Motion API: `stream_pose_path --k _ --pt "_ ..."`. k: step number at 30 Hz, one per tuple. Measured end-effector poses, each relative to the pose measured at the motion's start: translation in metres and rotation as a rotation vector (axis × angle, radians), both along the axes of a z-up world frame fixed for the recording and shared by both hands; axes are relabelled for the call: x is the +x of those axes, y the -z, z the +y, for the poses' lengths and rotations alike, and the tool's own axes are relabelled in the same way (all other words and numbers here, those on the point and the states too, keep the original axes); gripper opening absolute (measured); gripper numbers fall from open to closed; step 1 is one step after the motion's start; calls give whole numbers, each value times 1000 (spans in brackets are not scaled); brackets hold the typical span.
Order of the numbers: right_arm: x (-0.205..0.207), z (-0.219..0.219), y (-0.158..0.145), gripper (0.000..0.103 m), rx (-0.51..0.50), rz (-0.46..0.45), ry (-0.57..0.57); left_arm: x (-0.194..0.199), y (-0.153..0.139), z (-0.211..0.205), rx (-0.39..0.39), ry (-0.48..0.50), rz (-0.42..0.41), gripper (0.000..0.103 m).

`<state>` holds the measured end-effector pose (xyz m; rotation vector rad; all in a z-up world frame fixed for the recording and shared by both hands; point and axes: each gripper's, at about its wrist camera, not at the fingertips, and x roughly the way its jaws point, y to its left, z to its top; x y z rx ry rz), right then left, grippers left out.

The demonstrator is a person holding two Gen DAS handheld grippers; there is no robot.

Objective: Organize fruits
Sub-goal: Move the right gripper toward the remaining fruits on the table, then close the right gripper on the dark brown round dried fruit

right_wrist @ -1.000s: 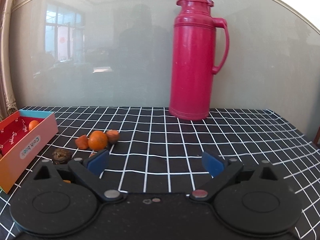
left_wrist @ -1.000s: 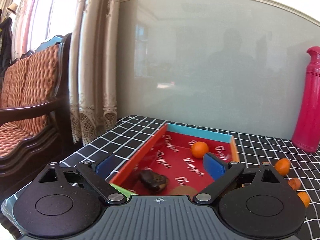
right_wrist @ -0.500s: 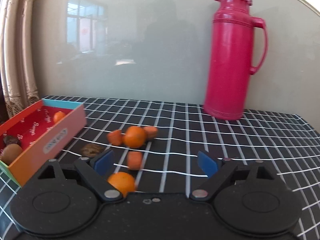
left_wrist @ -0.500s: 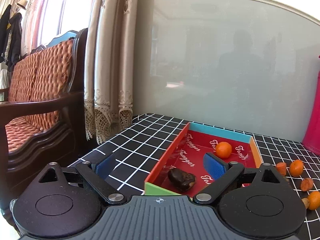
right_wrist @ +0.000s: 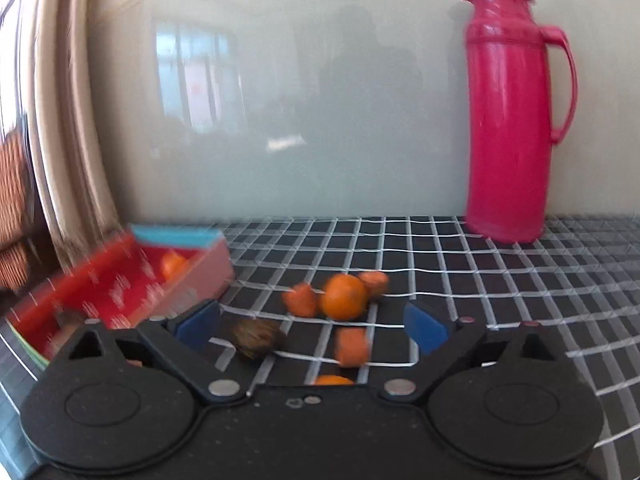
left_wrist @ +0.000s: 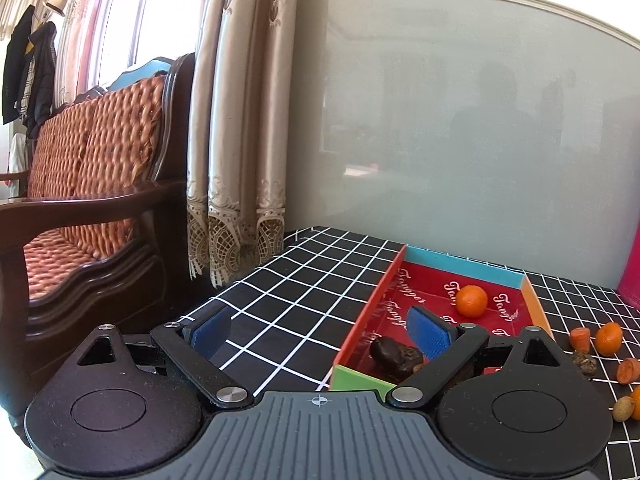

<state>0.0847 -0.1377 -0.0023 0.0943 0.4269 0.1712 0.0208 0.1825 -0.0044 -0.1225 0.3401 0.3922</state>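
Right gripper (right_wrist: pixel 312 330) blurred, jaws just widened, empty; left gripper (left_wrist: pixel 320 330) spread apart, half-hiding dark wrinkled fruit (left_wrist: pixel 394 354) in red cardboard tray (left_wrist: pixel 376 300).

Your left wrist camera sits low behind its own blue-padded black gripper (left_wrist: pixel 318 334), looking slightly downward across the black tablecloth with white grid lines (left_wrist: pixel 280 300) toward the pale glossy wall panel (left_wrist: pixel 460 140), close to the shallow red cardboard tray (left_wrist: pixel 362 318) at right of centre. Your right wrist camera, equally low behind its matching blue-padded gripper (right_wrist: pixel 310 328), faces the same wall further right, blurred, near the loose orange fruits (right_wrist: pixel 344 296). Both views share the tray, those scattered fruits, the gridded cloth and the wall.
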Motion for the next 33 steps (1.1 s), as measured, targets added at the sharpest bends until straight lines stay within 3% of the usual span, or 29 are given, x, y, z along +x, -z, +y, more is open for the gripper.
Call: stream_pose_path --k 8,16,22,26,33 --pt "5 18 -1 103 -179 38 86 1 0 -4 5 8 -2 94" --pt "4 23 -9 103 -158 -7 -66 -1 1 -2 11 1 1 94" --pt "18 38 -1 99 -165 40 -134 -5 3 8 13 -21 10 94" --pt "24 49 5 103 -194 40 -124 -8 5 17 19 -38 17 94" --pt "42 51 18 100 -196 78 -130 -8 7 27 15 -54 24 94"
